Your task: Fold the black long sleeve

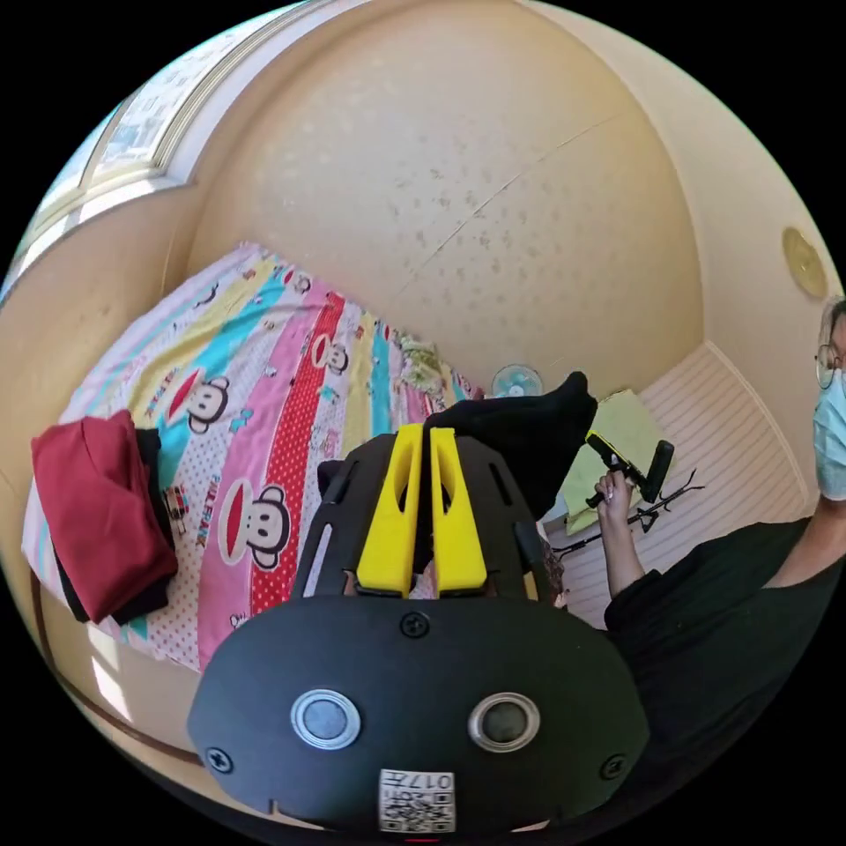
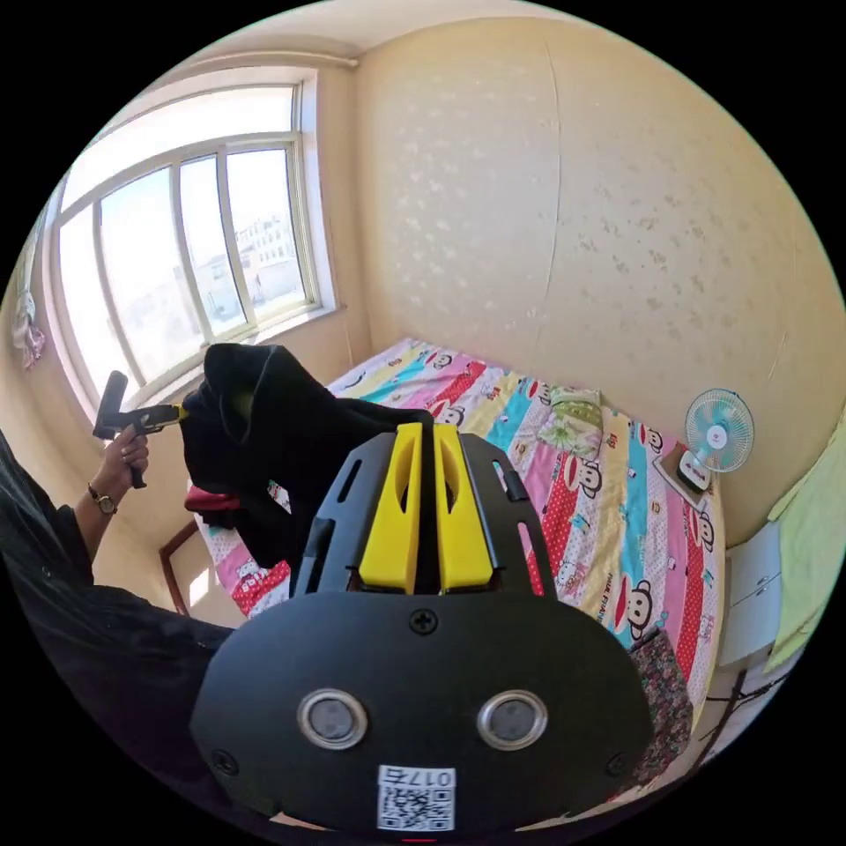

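Cream walls rise behind the striped cartoon bed (image 1: 264,423). From the left gripper view, the left gripper (image 1: 429,432) pinches the black long sleeve (image 1: 529,441), lifted above the bed beside a folded red garment (image 1: 101,511). From the right gripper view, the right gripper (image 2: 426,429) likewise clamps the hanging garment (image 2: 273,423).

The left gripper (image 1: 423,432) has its two yellow jaws drawn together with only a thin slit between them, black cloth pinched at the tips. The right gripper (image 2: 421,427) stands the same way, jaws pressed close on dark fabric. Both are raised. In the left gripper view, the person's right hand (image 1: 614,493) grips its handle with the forearm bent upward; in the right gripper view, the left hand (image 2: 128,454) does likewise at far left.
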